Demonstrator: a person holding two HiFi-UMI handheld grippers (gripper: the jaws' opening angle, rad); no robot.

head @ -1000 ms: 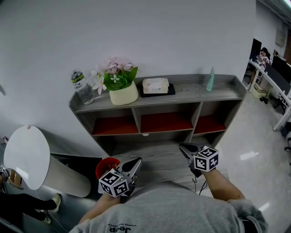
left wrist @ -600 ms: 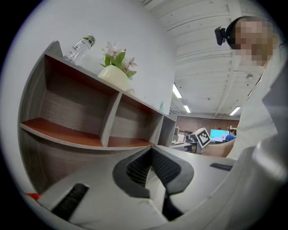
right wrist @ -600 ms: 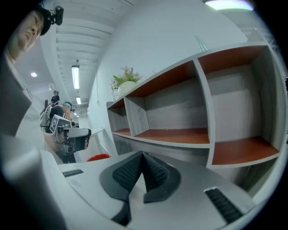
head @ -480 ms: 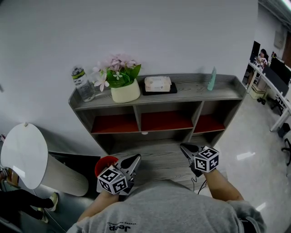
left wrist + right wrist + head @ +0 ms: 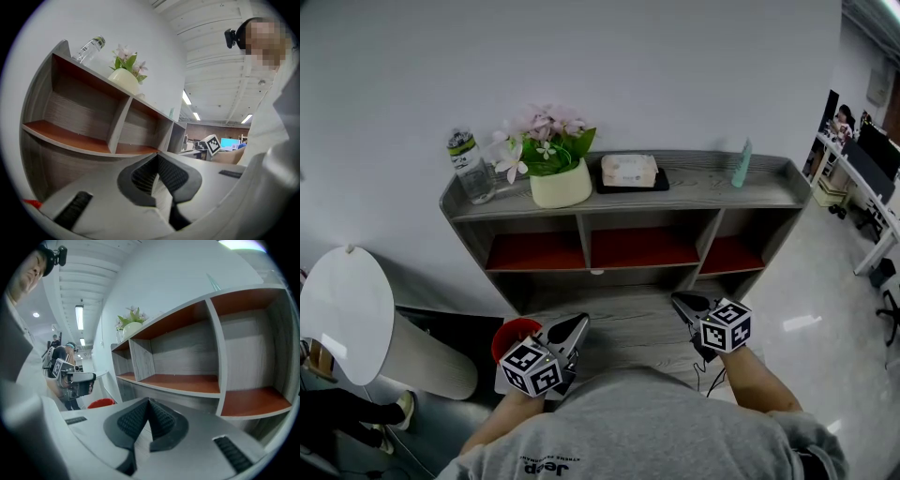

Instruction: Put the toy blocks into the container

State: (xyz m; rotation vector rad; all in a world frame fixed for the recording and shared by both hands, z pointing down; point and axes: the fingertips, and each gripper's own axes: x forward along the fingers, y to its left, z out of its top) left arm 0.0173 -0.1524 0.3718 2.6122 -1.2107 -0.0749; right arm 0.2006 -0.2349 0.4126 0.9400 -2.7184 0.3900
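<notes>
Counts:
- 1 shelf unit (image 5: 698, 190), with 3 compartments (image 5: 639, 249), all red-floored.
- On the shelf top: 1 water bottle (image 5: 471, 167), 1 pot of flowers (image 5: 555, 180), 1 green bottle (image 5: 742, 164), and 1 dark tray (image 5: 604, 190) carrying 1 pale pack (image 5: 629, 170).
- 1 red container (image 5: 512, 335), low at the left.
- 2 tongs: left tongs (image 5: 578, 322) and right tongs (image 5: 678, 301).
- 2 marker cubes, one per tongs: left cube (image 5: 532, 367) and right cube (image 5: 727, 325).
- 1 big white object (image 5: 347, 314) with a rounded top at the far left; can't tell what it is.
</notes>
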